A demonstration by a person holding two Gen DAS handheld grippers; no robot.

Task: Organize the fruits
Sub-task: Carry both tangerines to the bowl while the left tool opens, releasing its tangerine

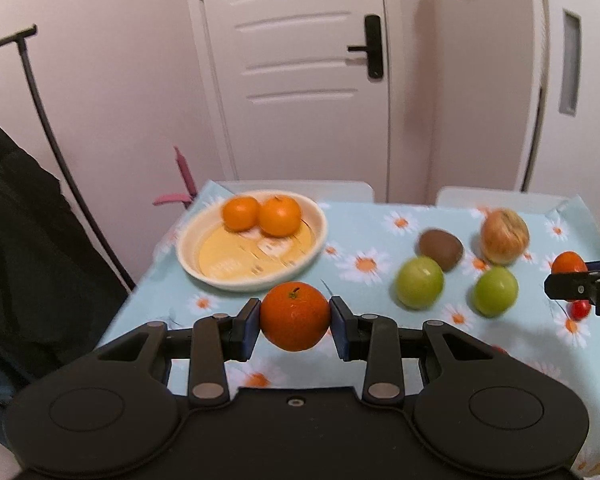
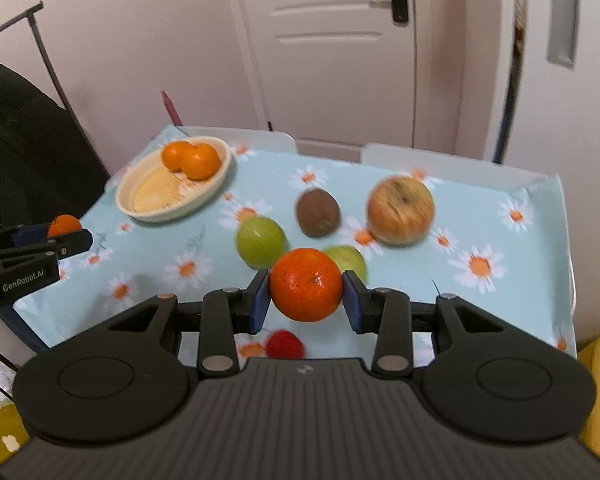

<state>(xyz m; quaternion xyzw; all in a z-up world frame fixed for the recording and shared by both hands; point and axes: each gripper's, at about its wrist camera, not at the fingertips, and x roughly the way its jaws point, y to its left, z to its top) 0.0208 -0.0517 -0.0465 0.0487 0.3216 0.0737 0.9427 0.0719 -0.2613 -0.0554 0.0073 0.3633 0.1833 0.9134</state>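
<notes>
— We grip one orange [image 1: 295, 316] in our left claw [image 1: 295, 318], above the surface [image 1: 364, 216], near the bowl [image 1: 252, 276].
— Our right claw [image 2: 306, 296] clamps another orange [image 2: 306, 284], before the green apples [image 2: 260, 242].

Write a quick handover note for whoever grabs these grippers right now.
Left hand-held gripper: shut on an orange, above the table near the bowl.
Right hand-held gripper: shut on another orange, above the green apples.
Done: two oranges in the bowl.
Left: drop in both held oranges; the kiwi, red apple, green apples and small red fruit remain on the tablecloth.
</notes>
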